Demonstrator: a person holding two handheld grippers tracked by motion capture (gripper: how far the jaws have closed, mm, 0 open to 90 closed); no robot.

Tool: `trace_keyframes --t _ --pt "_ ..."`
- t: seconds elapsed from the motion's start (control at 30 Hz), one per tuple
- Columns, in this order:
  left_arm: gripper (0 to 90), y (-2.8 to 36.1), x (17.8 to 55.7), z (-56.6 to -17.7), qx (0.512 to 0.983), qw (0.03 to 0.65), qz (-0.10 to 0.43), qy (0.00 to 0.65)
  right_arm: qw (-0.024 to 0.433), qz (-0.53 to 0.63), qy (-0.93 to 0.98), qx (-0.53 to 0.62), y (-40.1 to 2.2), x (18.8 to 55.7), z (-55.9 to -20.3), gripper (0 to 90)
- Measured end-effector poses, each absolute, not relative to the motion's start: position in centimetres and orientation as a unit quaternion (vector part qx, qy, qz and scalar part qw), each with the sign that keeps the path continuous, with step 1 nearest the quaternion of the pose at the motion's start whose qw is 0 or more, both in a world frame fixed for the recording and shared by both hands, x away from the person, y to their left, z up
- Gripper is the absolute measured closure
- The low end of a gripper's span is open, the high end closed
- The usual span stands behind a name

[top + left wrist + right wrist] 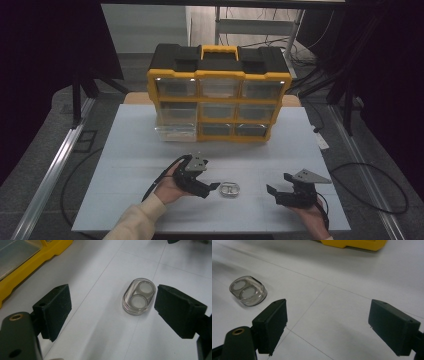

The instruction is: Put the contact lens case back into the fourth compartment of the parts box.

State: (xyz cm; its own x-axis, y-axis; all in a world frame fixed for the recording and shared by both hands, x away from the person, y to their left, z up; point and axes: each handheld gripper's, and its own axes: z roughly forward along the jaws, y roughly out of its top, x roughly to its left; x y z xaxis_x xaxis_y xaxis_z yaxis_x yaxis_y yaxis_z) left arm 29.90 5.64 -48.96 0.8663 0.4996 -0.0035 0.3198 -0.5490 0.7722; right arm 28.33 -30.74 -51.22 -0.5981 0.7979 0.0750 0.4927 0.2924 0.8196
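While the small clear oval case [230, 190] with two round wells lies flat on the white table [130, 150], near the front edge, nothing has hold of it. Left gripper [209, 188] sits just beside it, jaws wide apart and empty, case lying between them nearer the right-hand pad in the left gripper view [139, 297]; likely lining up for a pinch across the short side. Right gripper [272, 192] rests well apart on the other side, jaws also spread wide, empty, case off to their left [248, 290]. Yellow-black drawer organizer [219, 92] stands at the back, bottom-left clear drawer [173, 131] pulled out, probably ready to receive the case.
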Motion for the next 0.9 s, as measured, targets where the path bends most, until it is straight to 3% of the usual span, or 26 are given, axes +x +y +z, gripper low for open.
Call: trace_keyframes --t 0.9 --pt "14.0 3.1 30.2 -49.0 0.887 0.405 0.08 0.206 0.176 0.428 0.784 0.414 -30.7 28.4 -51.3 16.4"
